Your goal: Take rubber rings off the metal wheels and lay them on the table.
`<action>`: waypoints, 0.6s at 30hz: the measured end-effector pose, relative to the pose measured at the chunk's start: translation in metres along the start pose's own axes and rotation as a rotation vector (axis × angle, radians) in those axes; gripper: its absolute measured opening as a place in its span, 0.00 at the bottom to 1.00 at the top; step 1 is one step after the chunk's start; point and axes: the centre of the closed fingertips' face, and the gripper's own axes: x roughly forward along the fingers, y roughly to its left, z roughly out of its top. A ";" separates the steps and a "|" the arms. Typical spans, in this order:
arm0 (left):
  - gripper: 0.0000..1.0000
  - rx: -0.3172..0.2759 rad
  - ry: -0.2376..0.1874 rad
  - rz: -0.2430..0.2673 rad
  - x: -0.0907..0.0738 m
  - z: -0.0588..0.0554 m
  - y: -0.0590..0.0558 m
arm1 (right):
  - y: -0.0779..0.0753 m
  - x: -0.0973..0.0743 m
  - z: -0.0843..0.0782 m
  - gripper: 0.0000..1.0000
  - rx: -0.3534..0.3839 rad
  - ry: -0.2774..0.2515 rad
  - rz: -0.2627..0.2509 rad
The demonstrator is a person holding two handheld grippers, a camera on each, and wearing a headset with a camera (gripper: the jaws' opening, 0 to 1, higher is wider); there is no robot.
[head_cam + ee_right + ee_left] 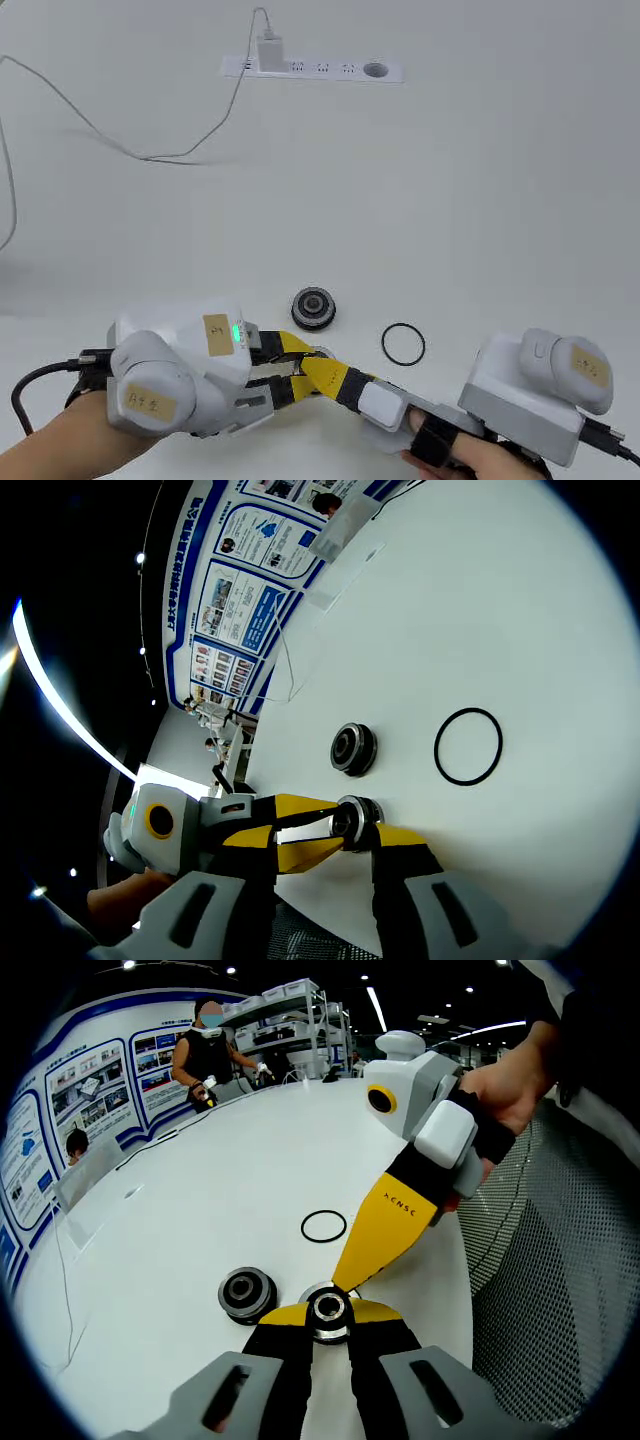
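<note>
My left gripper [330,1320] is shut on a small metal wheel [330,1308], its yellow tips on either side of it. My right gripper [355,840] comes in from the opposite side, and its yellow tips close on the same wheel's [358,818] rim. In the head view the left gripper [298,366] and right gripper [312,368] meet low in the middle, and their jaws hide the held wheel. A second wheel [313,307] with a dark outer band stands on the table just beyond them. A loose black rubber ring [403,344] lies flat to its right.
A white power strip [312,69] with a plugged-in charger and a grey cable [150,157] lies at the far side of the white table [480,200]. A person [208,1045] stands beyond the table's far end. A mesh chair back [560,1290] is close on the right.
</note>
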 end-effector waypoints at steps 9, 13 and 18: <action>0.13 0.000 0.002 0.001 0.000 0.000 0.000 | -0.004 0.001 -0.001 0.32 -0.005 0.000 -0.005; 0.13 0.000 0.003 0.001 0.000 0.001 0.000 | -0.003 -0.001 0.000 0.28 -0.015 -0.005 -0.008; 0.13 0.001 0.005 0.002 0.000 0.001 -0.001 | -0.008 0.000 0.000 0.23 -0.018 -0.004 -0.021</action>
